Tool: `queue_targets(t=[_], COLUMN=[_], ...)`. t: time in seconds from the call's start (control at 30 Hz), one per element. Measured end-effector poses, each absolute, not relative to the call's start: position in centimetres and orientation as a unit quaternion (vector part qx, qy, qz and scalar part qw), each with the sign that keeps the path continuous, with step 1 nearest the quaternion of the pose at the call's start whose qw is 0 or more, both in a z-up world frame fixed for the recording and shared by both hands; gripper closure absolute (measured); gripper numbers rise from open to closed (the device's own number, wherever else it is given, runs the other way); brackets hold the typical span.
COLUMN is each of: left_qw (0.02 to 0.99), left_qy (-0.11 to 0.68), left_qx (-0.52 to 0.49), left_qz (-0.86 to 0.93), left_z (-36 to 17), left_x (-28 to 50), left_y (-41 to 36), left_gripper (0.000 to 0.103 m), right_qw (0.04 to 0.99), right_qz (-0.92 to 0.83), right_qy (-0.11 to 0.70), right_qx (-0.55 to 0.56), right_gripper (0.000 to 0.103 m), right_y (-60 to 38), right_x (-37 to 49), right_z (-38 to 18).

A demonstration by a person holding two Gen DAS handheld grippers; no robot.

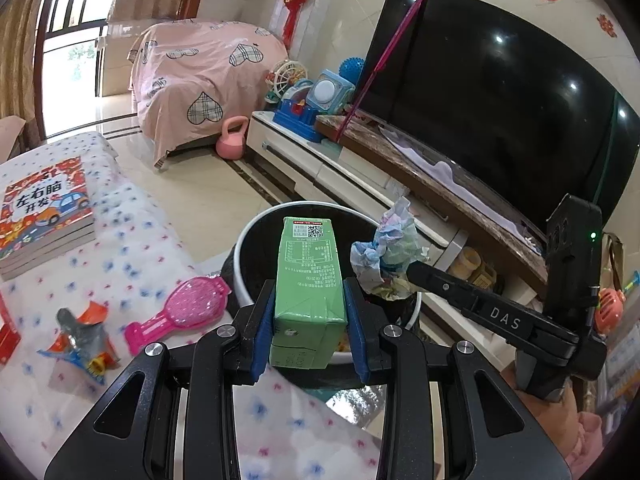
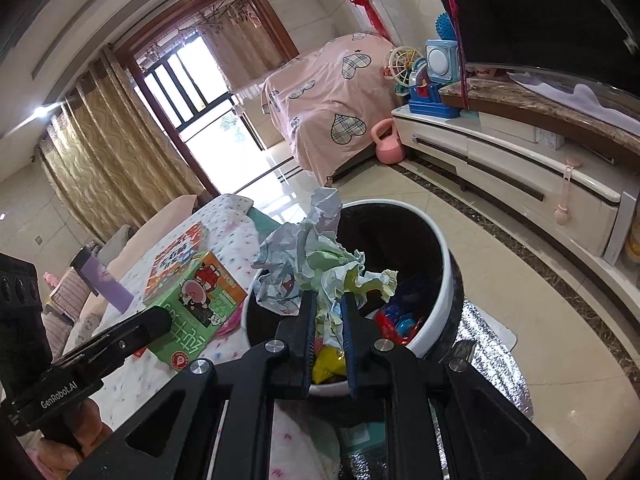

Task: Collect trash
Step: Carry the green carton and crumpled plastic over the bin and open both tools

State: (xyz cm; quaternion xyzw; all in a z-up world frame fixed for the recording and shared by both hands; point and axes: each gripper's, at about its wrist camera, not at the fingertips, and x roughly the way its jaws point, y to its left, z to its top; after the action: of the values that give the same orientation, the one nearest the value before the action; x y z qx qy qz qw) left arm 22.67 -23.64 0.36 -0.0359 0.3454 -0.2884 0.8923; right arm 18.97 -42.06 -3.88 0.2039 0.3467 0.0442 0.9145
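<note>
My left gripper (image 1: 309, 300) is shut on a green drink carton (image 1: 310, 280), held upright over the near rim of a white-rimmed black trash bin (image 1: 248, 236). In the right wrist view the same carton (image 2: 196, 312) shows at the left, beside the bin (image 2: 448, 280). My right gripper (image 2: 326, 304) is shut on a crumpled wad of paper (image 2: 320, 252) above the bin's opening; that wad (image 1: 388, 256) also appears at the right in the left wrist view. Colourful wrappers (image 2: 396, 320) lie inside the bin. A torn orange snack wrapper (image 1: 82, 336) lies on the floral tablecloth.
A pink hairbrush (image 1: 180, 312) and a stack of children's books (image 1: 44, 212) rest on the table (image 1: 120, 240). A TV cabinet (image 1: 320, 168) with toys and a large TV (image 1: 500, 100) stands behind the bin. A pink kettlebell (image 1: 232, 140) sits on the tiled floor.
</note>
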Motion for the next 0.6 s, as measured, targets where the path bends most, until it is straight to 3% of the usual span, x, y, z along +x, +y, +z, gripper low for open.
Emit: queue_targets(t=[0.47,0.5,0.53,0.57,0.6], left_qw=[0.877,0.877,0.875,0.875,0.877], left_qy=[0.376,0.379,0.383,0.383,0.381], left_qx=[-0.036,-0.035,-0.035,-0.036,-0.039], left_qz=[-0.295,-0.294,-0.294,-0.293,-0.289], left_z=[-1.5,-1.5,-1.6,-1.6,-1.5], left_x=[24.5,24.6,24.6,24.6,24.4], left_y=[-25.5,-25.6,-25.6,-25.5,-25.3], left_gripper=[0.071,0.067,0.056,0.05,0.039], right_qw=[0.907,0.906,0.904,0.903,0.901], right_qz=[0.036,0.034,0.035,0.037,0.037], right_qy=[0.369,0.371,0.375,0.377,0.379], right_qx=[0.2,0.199,0.201,0.204,0.207], right_gripper=[0.086,0.086,0.086,0.08,0.068], right_y=[-42.4,-42.5,-42.5,-42.6,-42.7], right_x=[20.5,20.6,20.7,20.8,20.9], right_z=[-5.1,-5.2,-5.4,-5.5,-5.6])
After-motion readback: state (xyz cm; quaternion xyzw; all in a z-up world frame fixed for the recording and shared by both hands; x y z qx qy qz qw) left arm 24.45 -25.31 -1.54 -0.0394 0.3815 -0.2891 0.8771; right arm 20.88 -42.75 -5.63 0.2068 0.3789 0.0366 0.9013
